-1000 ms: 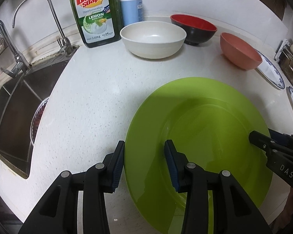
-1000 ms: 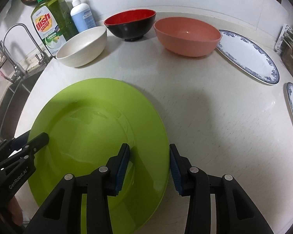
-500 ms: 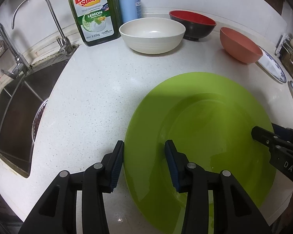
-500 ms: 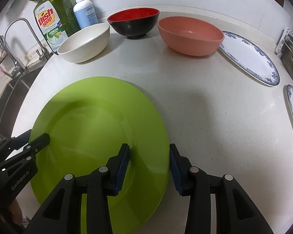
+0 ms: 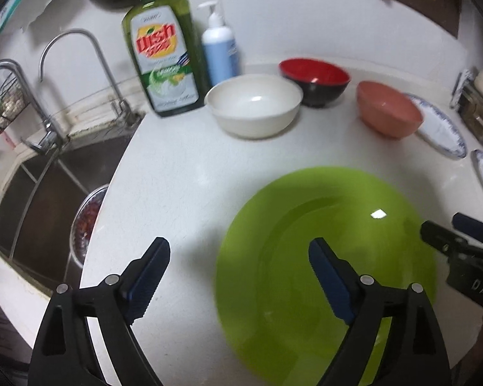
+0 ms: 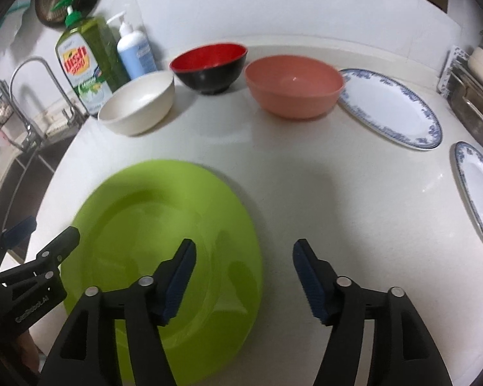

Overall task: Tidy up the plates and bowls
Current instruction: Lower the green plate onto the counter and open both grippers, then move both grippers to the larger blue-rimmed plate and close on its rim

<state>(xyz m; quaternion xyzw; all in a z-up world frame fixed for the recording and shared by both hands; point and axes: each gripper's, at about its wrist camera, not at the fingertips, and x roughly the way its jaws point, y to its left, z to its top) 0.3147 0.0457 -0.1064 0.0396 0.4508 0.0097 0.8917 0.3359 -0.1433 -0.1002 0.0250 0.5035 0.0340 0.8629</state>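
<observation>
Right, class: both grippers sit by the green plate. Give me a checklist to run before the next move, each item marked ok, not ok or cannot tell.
1. Left gripper free of the green plate: ok, jaws opening, pads off the rim.
2. Right gripper free: ok, jaws opening.
3. Plate flat on the counter: ok.
4. Three bowls upright: white bowl, red bowl, pink bowl: ok.
5. Plate dry: cannot tell.

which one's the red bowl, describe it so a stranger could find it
Start at the green dish soap bottle by the sink. Three bowls line the back of the counter; the red bowl is the middle one, the only one black outside and glossy red inside.
</observation>
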